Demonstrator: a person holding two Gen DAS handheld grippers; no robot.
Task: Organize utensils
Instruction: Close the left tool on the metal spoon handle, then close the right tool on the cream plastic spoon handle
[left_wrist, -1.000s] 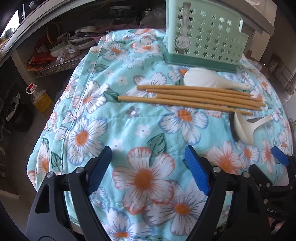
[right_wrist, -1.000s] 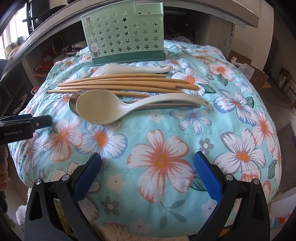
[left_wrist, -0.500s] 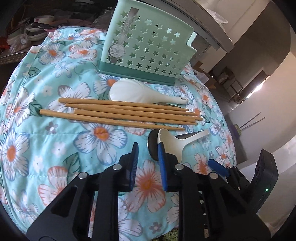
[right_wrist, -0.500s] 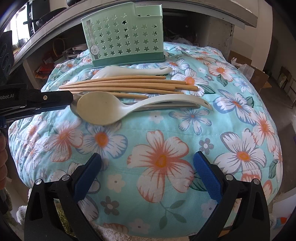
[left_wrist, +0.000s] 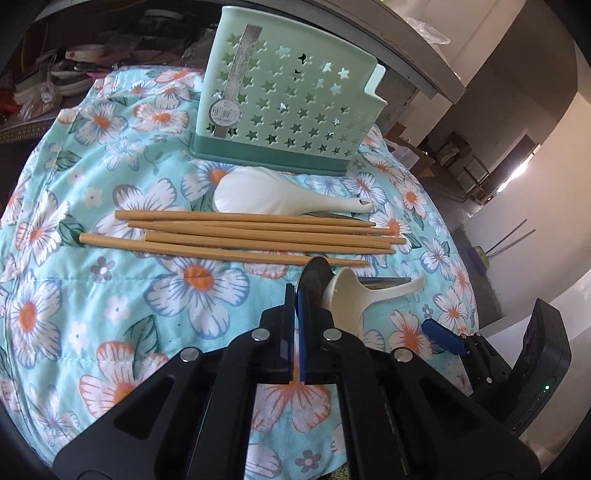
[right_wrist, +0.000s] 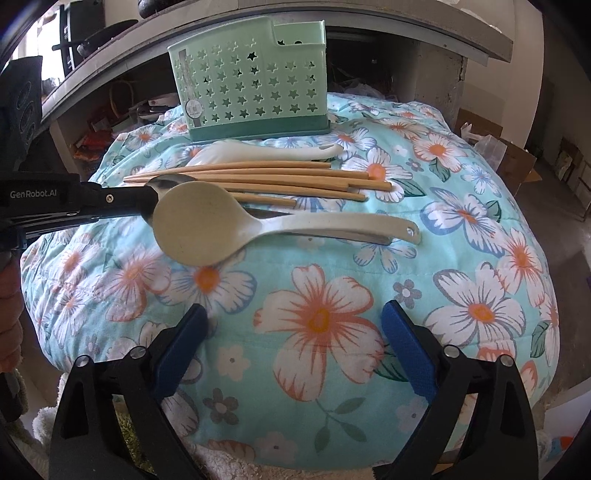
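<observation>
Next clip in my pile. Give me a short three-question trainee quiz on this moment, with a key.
1. True or false: the wooden chopsticks stand upright inside the mint-green star-punched plastic holder.
2. Which utensil lies nearest the holder on the floral cloth? A) the white ceramic spoon B) the cream plastic serving spoon C) the metal spoon
3. Fill in: the jaws of the left gripper are ___ (open or shut).

Key: 1 false, they lie flat on the cloth in front of the holder. 2 A. 3 shut.
</observation>
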